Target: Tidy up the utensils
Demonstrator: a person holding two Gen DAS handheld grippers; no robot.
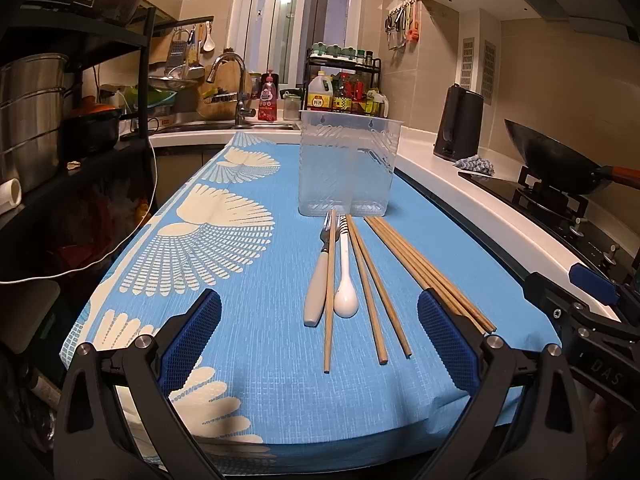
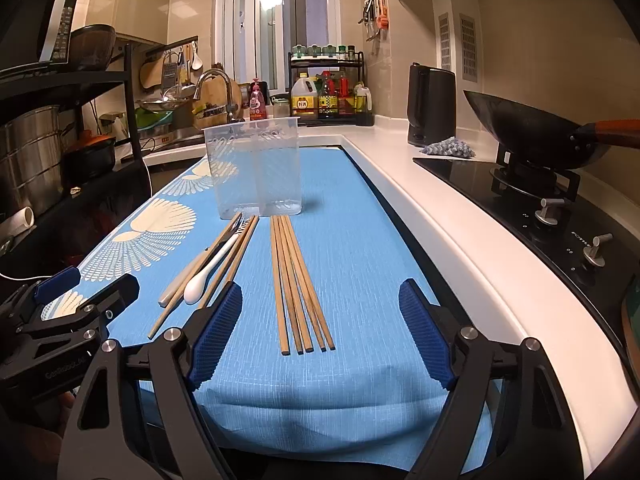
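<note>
The wok's handle (image 1: 624,176) is cut off by the edge; bottle labels (image 2: 303,104) are too small to read.

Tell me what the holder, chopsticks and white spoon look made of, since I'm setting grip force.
Holder: looks like clear plastic, glossy with ribbed walls; you see through it. Chopsticks: likely bamboo or wood, matte tan with darker ends. White spoon: smooth and glossy, ceramic or hard plastic; the look cannot settle which.

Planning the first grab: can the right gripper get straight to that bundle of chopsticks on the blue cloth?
Probably yes: the right gripper is open, and the chopstick bundle lies flat between its fingers with nothing in front.
</note>
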